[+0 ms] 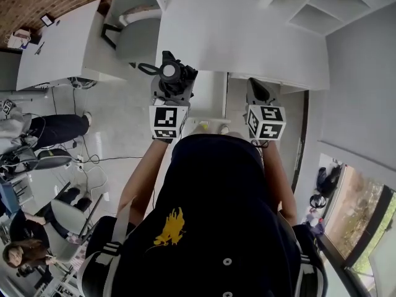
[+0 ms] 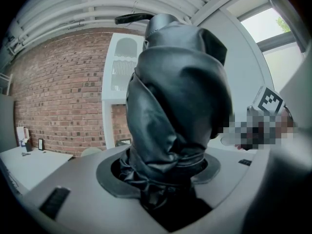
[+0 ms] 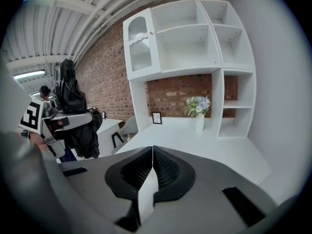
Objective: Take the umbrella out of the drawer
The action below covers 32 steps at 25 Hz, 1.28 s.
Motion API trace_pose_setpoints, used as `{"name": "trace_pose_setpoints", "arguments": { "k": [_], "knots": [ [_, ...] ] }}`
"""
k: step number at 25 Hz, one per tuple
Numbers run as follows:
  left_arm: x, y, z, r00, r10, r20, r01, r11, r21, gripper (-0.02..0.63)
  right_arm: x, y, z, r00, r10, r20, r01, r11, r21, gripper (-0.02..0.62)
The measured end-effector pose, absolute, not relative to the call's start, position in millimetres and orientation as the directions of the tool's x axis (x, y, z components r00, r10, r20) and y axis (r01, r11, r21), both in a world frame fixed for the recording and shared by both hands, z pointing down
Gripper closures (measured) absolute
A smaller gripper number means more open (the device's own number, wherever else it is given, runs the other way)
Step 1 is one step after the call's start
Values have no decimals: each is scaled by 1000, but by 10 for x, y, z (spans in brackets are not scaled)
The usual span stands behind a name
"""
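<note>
My left gripper [image 2: 163, 179] is shut on a folded black umbrella [image 2: 178, 96], whose bunched fabric rises from between the jaws and fills the left gripper view. In the head view the umbrella [image 1: 171, 74] sticks out past the left gripper [image 1: 175, 84], in front of the white desk, its strap loop hanging to the left. My right gripper [image 3: 152, 172] is shut with nothing between its pads, and sits to the right of the left one [image 1: 257, 90]. The right gripper view shows the umbrella [image 3: 68, 89] held up at the left. I cannot make out the drawer clearly.
A white desk [image 1: 247, 36] lies ahead, with a vase of flowers [image 3: 199, 112], a small picture frame [image 3: 156, 117] and white shelves [image 3: 195, 48] against a brick wall. A grey chair [image 1: 133, 23] and a second white table [image 1: 59, 45] stand to the left. People sit at the far left [image 1: 55, 129].
</note>
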<state>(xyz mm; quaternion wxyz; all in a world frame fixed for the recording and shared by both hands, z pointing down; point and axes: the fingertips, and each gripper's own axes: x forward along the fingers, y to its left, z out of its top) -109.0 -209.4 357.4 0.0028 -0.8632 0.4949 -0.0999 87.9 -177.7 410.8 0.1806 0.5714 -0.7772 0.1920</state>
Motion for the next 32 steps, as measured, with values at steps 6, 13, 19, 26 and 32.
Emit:
{"name": "trace_pose_setpoints", "arguments": {
  "k": [6, 13, 19, 26, 32],
  "knots": [
    [-1017, -1953, 3677, 472, -858, 202, -866, -495, -79, 344, 1166, -1814, 3932, -307, -812, 496, -942, 334, -35, 568],
    [-856, -1557, 3714, 418, -877, 236, -893, -444, -70, 344, 1529, -1726, 4049, -369, -795, 483, -924, 369, -98, 568],
    [-1042, -1203, 3704, 361, -889, 281, -913, -399, -86, 342, 1606, -1328, 4293, -391, -761, 517, -919, 350, -181, 568],
    [-942, -1042, 3737, 386, -883, 268, -909, -414, -56, 342, 1475, -1163, 4133, -414, -780, 469, -910, 366, -194, 567],
    [-989, -1028, 3777, 458, -849, 264, -873, -485, -45, 341, 1182, -1142, 3913, -394, -816, 423, -919, 345, -190, 568]
  ]
}}
